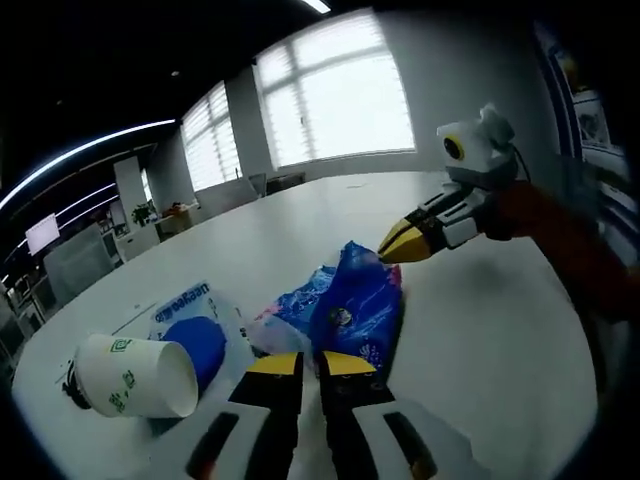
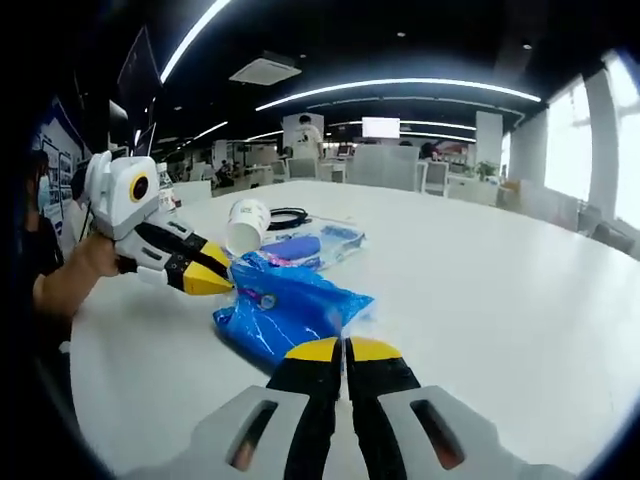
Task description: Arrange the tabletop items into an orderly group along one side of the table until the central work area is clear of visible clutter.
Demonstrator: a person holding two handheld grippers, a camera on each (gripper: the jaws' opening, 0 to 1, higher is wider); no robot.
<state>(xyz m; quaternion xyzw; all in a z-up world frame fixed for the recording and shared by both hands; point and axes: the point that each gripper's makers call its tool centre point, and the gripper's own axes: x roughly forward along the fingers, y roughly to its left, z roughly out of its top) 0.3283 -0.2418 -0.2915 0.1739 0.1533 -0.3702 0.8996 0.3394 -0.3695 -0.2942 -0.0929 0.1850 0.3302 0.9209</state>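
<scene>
A crumpled blue plastic bag (image 1: 355,305) (image 2: 285,312) lies on the white table (image 1: 480,340) (image 2: 480,290), between the two grippers. My left gripper (image 1: 311,365) (image 2: 207,272) is shut, its yellow tips just short of the bag's edge with nothing visibly between them. My right gripper (image 2: 345,350) (image 1: 403,244) is also shut, with its tips at the bag's opposite side. A white paper cup (image 1: 135,377) (image 2: 247,222) with green print lies on its side. Beside the cup is a clear packet (image 1: 200,330) (image 2: 312,245) with a blue item inside.
A black cable (image 2: 290,215) (image 1: 72,385) lies coiled behind the cup. A person's sleeve (image 1: 575,250) and hand (image 2: 75,275) hold the grippers. Bare table stretches beyond the bag. Chairs and desks stand far off past the table edge.
</scene>
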